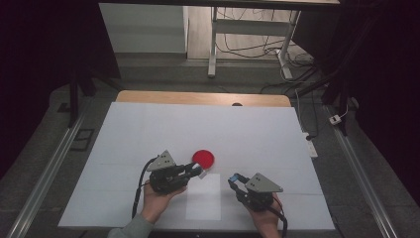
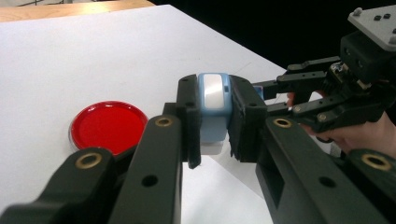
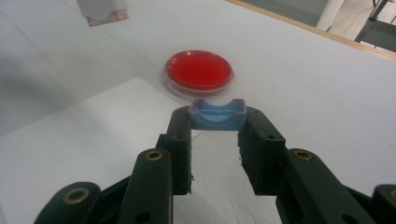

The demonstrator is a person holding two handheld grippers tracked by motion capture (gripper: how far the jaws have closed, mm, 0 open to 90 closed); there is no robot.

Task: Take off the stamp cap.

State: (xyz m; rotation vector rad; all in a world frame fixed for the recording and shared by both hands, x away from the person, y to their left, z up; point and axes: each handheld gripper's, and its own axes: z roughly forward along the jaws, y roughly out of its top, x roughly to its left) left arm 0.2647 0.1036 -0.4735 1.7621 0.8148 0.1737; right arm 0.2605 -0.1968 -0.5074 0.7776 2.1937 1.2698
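The left gripper (image 1: 197,171) is gripping a pale blue and white container (image 2: 213,112) upright between its fingers (image 2: 188,122), lifting it above the table (image 1: 247,129) so its open end is easy to reach. Between the two, the red dish (image 1: 203,158) is lying flat. The right gripper (image 1: 234,179) is pinching a small blue cap (image 3: 217,114) at its fingertips, likely keeping it clear of the container.
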